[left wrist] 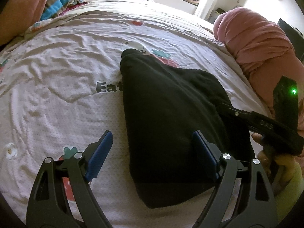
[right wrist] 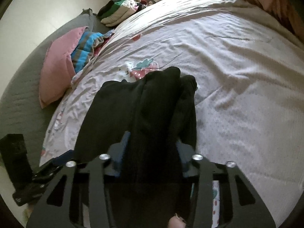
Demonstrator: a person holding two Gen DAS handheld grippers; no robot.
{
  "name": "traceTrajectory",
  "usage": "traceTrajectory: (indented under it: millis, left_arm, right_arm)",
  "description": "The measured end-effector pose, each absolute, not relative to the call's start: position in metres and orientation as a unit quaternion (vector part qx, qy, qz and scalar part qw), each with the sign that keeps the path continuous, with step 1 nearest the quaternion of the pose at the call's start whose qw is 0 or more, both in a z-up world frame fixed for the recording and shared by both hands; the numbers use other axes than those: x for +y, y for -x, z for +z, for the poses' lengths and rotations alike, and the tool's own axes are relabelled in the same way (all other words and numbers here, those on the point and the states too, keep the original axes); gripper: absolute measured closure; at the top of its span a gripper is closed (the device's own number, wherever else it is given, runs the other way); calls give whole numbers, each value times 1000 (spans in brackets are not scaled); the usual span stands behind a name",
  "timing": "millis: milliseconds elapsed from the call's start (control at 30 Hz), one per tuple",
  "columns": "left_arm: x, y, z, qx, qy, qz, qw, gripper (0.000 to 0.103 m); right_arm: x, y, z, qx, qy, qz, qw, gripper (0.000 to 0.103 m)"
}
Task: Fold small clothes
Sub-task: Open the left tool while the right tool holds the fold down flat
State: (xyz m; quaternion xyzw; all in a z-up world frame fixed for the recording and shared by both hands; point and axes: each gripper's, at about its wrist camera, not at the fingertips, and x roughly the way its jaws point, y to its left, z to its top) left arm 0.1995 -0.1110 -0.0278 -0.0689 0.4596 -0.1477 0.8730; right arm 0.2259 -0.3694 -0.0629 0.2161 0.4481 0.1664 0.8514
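Strawberry-print bedsheet (left wrist: 57, 98) carries black garment (left wrist: 167, 114); right claw (right wrist: 150, 150) seemingly clamps it, left claw (left wrist: 152, 152) spread.

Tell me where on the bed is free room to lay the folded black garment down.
Free: the wide sheet left of the black garment, up to the "Eat" print; and the sheet on its other side toward the pink blanket. Crowded: the far corner with the clothes pile, striped cloth and pink pillow.

black garment (right wrist: 152, 117) in jaws, white bedsheet (right wrist: 237, 66)
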Motion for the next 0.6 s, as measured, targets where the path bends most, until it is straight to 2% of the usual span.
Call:
traceTrajectory:
  millis: [33,67,200,333,500,600]
  left_arm:
    - [-111,-200,-28,460,69,-148,873,25]
    - [-110,-200,-28,459,70,-149,873,25]
    - [-110,-199,-27,454,73,-151,875,24]
    - [-111,-199,-27,452,71,-157,875,24]
    - [-111,-202,-34,461,75,-160,870,24]
    - [-112,-200,-36,462,72,-162,869,22]
  right_arm:
    - [-368,-228,-61,445,-207,169,855,82]
    - [-364,-227,-56,434,-190,171,864,83]
    - [-351,-223,-36,395,-146,181,889,84]
    - [-358,-225,-24,361,-146,191,901,85]
    - [-365,-239,-60,414,-150,157,884,85]
    - [-369,-237,-69,419,-168,154,879,83]
